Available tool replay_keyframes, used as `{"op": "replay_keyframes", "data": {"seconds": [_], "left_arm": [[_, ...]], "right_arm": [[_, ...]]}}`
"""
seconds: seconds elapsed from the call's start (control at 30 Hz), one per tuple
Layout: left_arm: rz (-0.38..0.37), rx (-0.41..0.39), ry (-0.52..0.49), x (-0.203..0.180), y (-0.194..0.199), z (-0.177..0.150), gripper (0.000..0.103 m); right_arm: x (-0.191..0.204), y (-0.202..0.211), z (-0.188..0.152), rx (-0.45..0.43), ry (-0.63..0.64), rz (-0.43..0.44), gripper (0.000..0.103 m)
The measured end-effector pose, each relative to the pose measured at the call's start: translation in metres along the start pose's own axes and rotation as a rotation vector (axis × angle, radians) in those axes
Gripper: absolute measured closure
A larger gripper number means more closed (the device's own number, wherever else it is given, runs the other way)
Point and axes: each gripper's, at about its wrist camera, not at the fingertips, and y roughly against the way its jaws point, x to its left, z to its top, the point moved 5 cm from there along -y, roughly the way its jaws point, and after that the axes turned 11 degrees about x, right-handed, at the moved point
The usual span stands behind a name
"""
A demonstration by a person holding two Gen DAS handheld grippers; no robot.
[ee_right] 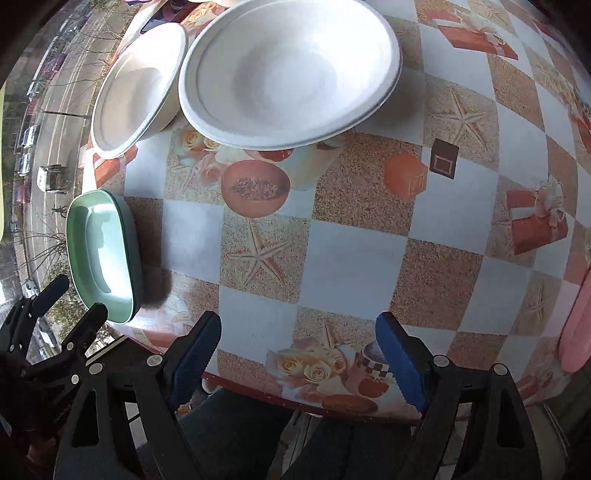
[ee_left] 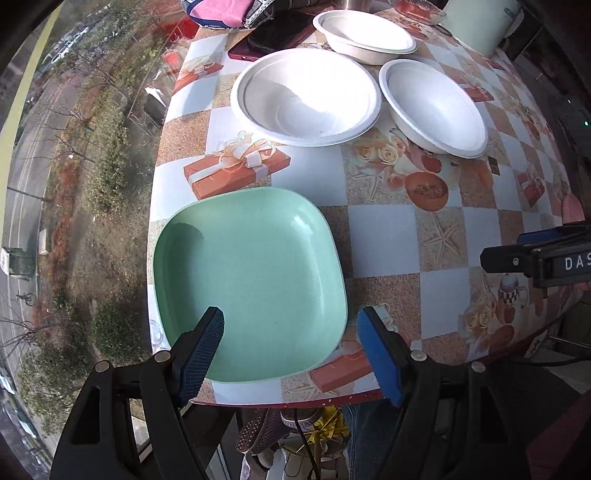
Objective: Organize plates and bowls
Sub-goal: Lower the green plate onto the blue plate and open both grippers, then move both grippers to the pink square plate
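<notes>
A pale green square plate (ee_left: 251, 284) lies at the near left corner of the patterned table (ee_left: 384, 240). My left gripper (ee_left: 291, 321) hangs open above the plate's near right corner, one finger over the plate and the other just past its rim, neither pad touching it. Behind stand three white bowls: a large one (ee_left: 306, 96), one to its right (ee_left: 434, 107), one farther back (ee_left: 364, 35). My right gripper (ee_right: 299, 325) is open over bare tablecloth near the front edge, nothing between its fingers. In the right wrist view the green plate (ee_right: 103, 254) and left gripper (ee_right: 79, 299) show at the left, two bowls (ee_right: 291, 70) (ee_right: 140, 96) ahead.
A dark red case (ee_left: 273, 40), a pink cloth bag (ee_left: 225, 13), a glass dish (ee_left: 417, 9) and a white container (ee_left: 480, 22) crowd the table's back. A pink object (ee_right: 576, 325) lies at the right edge. A window onto a street runs along the left. A person's legs (ee_right: 236, 435) are below the front edge.
</notes>
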Motion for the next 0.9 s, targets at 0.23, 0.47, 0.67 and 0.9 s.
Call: {"op": "replay_keyframes", "data": {"seconds": [0.23, 0.47, 0.67, 0.9], "left_arm": [[0.009, 0.008, -0.289, -0.07, 0.003, 0.02, 0.025], [0.022, 0.038, -0.503, -0.137, -0.001, 0.025, 0.025], [0.038, 0.068, -0.605, -0.19, -0.001, 0.027, 0.025], [0.079, 0.084, -0.638, -0.256, 0.004, 0.039, 0.025]], "right_arm": [[-0.031, 0.004, -0.024, -0.061, -0.14, 0.031, 0.016], [-0.091, 0.009, -0.069, -0.132, -0.333, 0.07, 0.016], [-0.161, 0.017, -0.116, -0.192, -0.507, 0.125, 0.016], [-0.255, 0.045, -0.152, -0.224, -0.626, 0.186, 0.016]]}}
